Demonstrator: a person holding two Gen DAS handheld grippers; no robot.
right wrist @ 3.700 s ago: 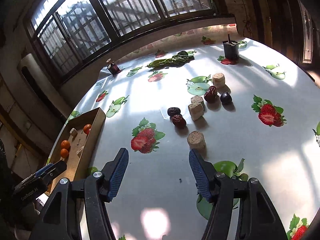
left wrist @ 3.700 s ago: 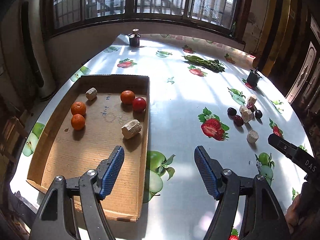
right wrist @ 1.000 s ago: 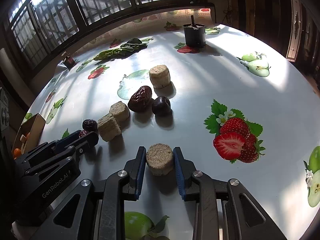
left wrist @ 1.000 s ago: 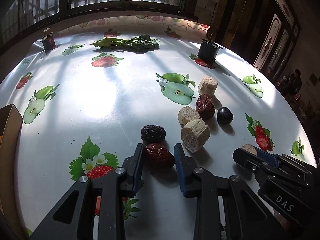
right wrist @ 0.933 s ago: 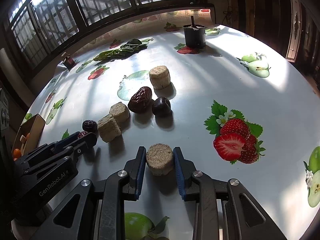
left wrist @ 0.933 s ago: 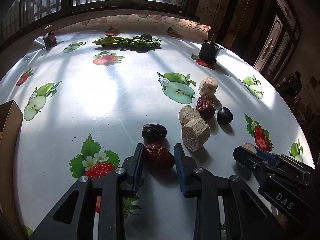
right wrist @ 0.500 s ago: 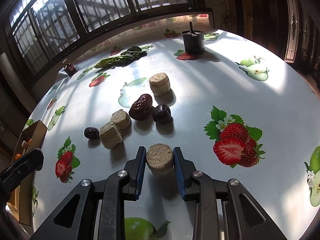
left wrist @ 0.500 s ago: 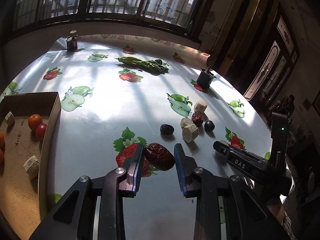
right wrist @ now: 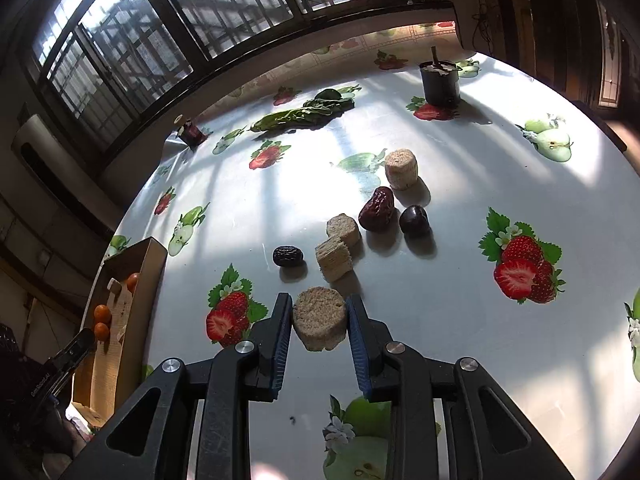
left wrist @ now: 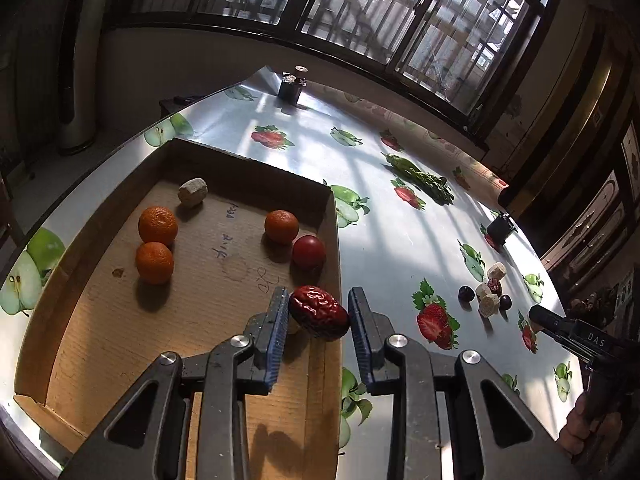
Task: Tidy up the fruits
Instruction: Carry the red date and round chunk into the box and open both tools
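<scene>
My left gripper (left wrist: 319, 320) is shut on a wrinkled red date (left wrist: 318, 317) and holds it above the right wall of the cardboard tray (left wrist: 334, 236). The tray holds three oranges (left wrist: 157, 225), a red fruit (left wrist: 308, 252) and a beige cork-like piece (left wrist: 193, 191). My right gripper (right wrist: 316, 322) is shut on a round beige cork-like piece (right wrist: 319, 323), just above the table. Beyond it lie a dark date (right wrist: 287, 256), a red date (right wrist: 377, 208), a dark plum (right wrist: 414, 220) and three more beige pieces (right wrist: 334, 259).
The round table (right wrist: 460, 168) has a fruit-print cloth. A green leafy bunch (right wrist: 308, 112) and two small dark pots (right wrist: 439, 82) stand at the far side. The tray also shows at the left edge in the right wrist view (right wrist: 156, 256). The left gripper's tip (right wrist: 76, 350) shows there too.
My left gripper has carried the red date left from the table's middle to above the tray's right wall. My right gripper has lifted slightly with the beige piece.
</scene>
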